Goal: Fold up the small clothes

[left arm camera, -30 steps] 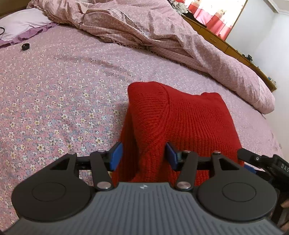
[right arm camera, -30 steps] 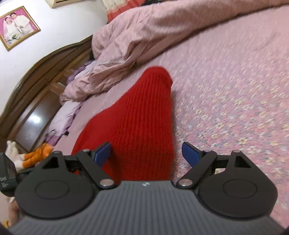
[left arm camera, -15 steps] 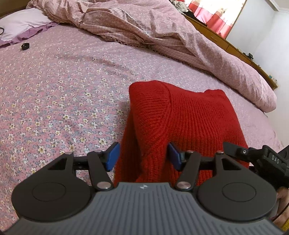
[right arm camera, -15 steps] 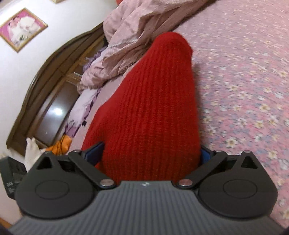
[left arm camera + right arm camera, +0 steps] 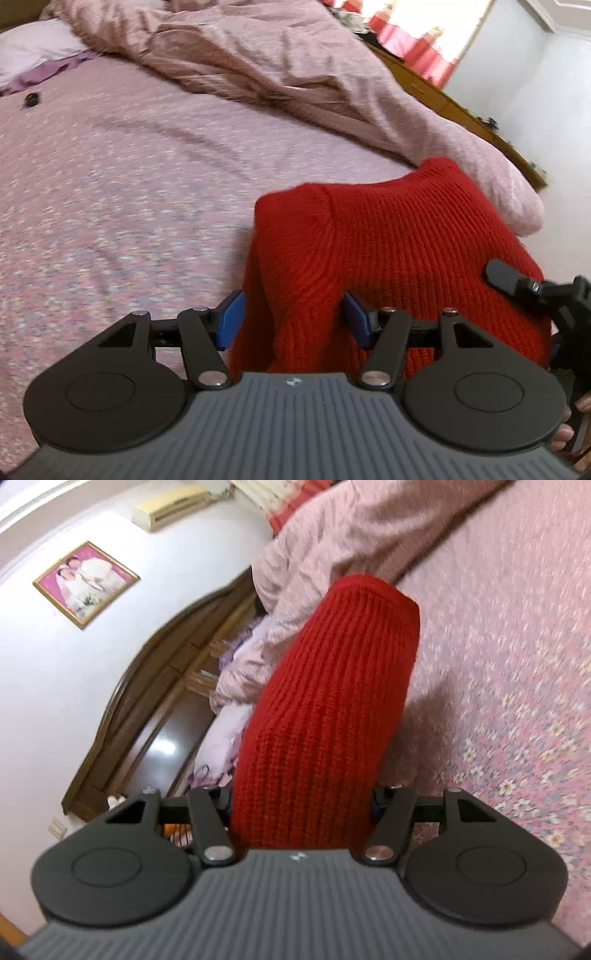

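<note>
Left claw (image 5: 291, 320): its blue pads (image 5: 229, 319) sit on either side of a thick fold of the red knitted garment (image 5: 388, 258); a slim gap shows at the left pad, so whether it actually pinches the knit I cannot tell.
Right claw (image 5: 301, 805): closed on the red knitted garment (image 5: 325, 709), the knit filling the whole space between its arms and hiding the pads.
Red knitted garment: raised off the bed (image 5: 110, 184), bunched and draped between the two claws; its far end hangs free above the floral sheet, and a shadow lies under it on the right.
Right claw seen from the left camera: at the right edge, pressed into the near right part of the knit.
Quilt (image 5: 295, 74): pink, crumpled, heaped along the far side of the bed.
Small black object (image 5: 31, 99): far left on the sheet, well apart from the garment.
Framed photo (image 5: 85, 583): on the white wall above the dark wooden headboard (image 5: 147, 709).
</note>
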`<control>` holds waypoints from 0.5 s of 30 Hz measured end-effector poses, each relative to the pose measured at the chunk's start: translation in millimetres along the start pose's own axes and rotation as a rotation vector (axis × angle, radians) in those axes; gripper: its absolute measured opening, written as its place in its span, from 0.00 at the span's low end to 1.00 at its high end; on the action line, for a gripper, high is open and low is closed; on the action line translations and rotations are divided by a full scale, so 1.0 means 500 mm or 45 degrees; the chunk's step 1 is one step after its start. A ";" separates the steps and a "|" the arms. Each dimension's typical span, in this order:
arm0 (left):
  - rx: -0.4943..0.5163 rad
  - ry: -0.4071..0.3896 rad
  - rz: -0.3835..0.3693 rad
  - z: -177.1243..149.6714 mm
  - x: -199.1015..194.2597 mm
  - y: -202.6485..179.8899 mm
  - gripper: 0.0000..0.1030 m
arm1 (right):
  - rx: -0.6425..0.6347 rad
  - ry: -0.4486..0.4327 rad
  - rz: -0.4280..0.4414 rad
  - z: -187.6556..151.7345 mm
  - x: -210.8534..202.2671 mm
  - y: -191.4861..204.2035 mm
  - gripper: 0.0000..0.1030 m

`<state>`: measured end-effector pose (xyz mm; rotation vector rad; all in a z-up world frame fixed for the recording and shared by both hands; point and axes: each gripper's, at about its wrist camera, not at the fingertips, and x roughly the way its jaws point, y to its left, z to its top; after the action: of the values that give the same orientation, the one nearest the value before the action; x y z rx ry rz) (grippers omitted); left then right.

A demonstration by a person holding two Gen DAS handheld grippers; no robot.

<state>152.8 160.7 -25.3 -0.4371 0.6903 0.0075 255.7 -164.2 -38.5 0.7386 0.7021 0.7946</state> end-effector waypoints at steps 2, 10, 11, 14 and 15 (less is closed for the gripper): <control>0.036 0.012 -0.039 -0.006 0.002 -0.030 0.62 | 0.004 -0.040 -0.011 0.007 -0.036 0.003 0.60; 0.177 0.110 -0.183 -0.043 0.023 -0.161 0.62 | 0.072 -0.112 -0.131 0.025 -0.183 -0.039 0.60; 0.195 0.117 -0.193 -0.048 0.025 -0.175 0.62 | 0.088 -0.121 -0.142 0.025 -0.201 -0.047 0.60; 0.246 0.139 -0.200 -0.063 0.032 -0.212 0.62 | 0.120 -0.146 -0.172 0.015 -0.246 -0.070 0.60; 0.256 0.146 -0.200 -0.067 0.032 -0.219 0.62 | 0.131 -0.151 -0.179 0.010 -0.257 -0.079 0.60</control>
<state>161.0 45.9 -15.8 -0.2987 0.7597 -0.2351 208.1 -290.1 -32.6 0.8133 0.6838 0.5848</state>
